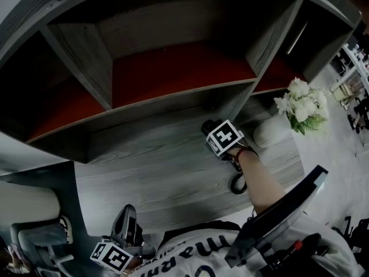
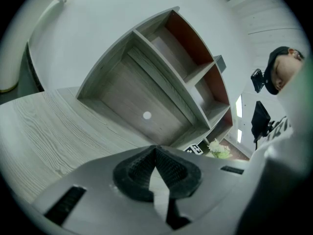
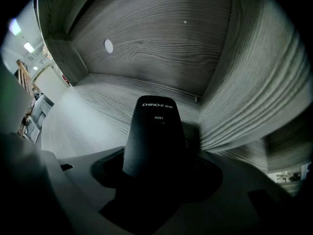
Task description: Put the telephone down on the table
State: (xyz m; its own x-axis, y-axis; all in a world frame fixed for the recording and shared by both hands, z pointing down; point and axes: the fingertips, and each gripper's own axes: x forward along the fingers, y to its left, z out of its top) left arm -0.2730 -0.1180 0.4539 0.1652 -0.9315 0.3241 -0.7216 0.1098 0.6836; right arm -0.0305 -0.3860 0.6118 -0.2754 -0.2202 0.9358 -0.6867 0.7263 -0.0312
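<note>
The right tool (image 3: pixel 156 173) points steeply down, its jaws set wide and closed on a black plastic telephone handset (image 3: pixel 154 136). The handset stands lengthwise between the jaws, with white lettering at its far end. That end lies close to the grey wood-grain desk (image 1: pixel 161 166); whether they touch cannot be determined. A black coiled cord (image 1: pixel 237 183) lies on the desk near the person's forearm. The handset sits at the far right of the desk, just beside an upright panel of the grey shelf unit with red back panels (image 1: pixel 173 68). A white flower bunch (image 1: pixel 302 105) stands further right. The left tool (image 2: pixel 155 155) is at the near left edge, its pads meeting at the tips with nothing between them.
</note>
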